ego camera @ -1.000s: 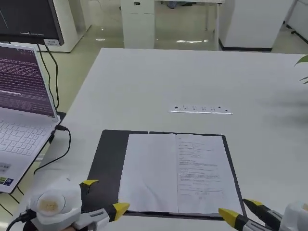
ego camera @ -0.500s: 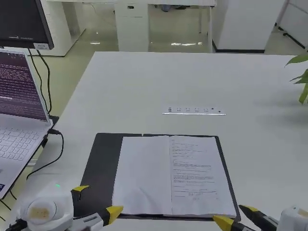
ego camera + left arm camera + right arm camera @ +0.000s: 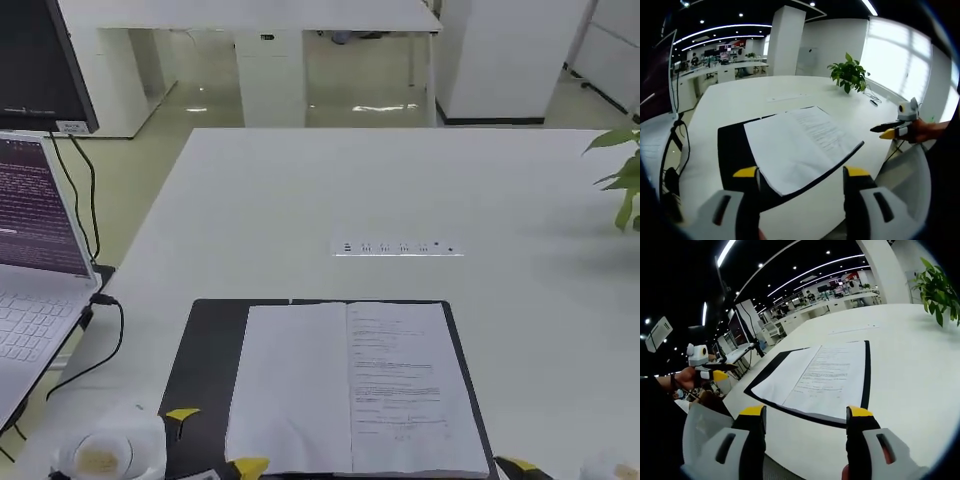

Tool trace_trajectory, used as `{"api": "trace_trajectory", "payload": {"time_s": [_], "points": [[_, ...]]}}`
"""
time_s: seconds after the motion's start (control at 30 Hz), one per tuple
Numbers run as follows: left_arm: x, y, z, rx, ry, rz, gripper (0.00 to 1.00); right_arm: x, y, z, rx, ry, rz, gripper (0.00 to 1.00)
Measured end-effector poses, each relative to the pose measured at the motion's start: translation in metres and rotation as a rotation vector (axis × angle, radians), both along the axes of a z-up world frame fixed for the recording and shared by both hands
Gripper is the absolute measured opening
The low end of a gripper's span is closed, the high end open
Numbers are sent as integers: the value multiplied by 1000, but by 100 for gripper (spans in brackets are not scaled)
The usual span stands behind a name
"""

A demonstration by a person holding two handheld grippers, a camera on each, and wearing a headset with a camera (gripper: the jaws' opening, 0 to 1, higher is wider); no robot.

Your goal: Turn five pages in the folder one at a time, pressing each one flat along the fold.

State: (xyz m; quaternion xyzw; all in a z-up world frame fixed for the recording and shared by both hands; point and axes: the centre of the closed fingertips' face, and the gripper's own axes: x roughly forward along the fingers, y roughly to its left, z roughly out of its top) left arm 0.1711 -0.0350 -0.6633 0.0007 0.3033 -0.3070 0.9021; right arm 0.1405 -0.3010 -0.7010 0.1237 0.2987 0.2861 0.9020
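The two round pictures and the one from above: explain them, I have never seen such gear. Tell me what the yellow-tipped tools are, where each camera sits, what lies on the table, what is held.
No robot here: a person holds a two-jaw tool in each hand. The head view comes from a headset camera looking down at the white table. Each round picture comes from a camera riding on one tool, looking out between its yellow-tipped jaws: the left gripper and the right gripper. On the table lies an open black folder, with a blank page on the left and a printed page on the right. A laptop stands to the left, a plant to the right. Both grippers are open near the folder's front edge and hold nothing.
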Motion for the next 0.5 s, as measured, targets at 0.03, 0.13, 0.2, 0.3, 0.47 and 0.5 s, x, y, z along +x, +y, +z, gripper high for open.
{"api": "trace_trajectory", "payload": {"time_s": [0.03, 0.13, 0.2, 0.3, 0.47, 0.5], "points": [[1, -4, 0, 3, 1, -12, 67, 0, -1, -1, -1, 1, 1, 64], [5, -12, 0, 1, 6, -34, 67, -1, -2, -2, -6, 5, 4, 64], [6, -19, -2, 8, 24, -58, 65, -1, -2, -2, -7, 7, 5, 64], [11, -31, -1, 8, 26, -93, 62, 0, -3, -2, -2, 4, 4, 64], [20, -48, 5, 9, 21, -138, 62, 0, -5, 1, 15, 3, -7, 64], [23, -51, 6, 9, 16, -144, 63, 0, -6, 0, 16, 3, -7, 64]]}}
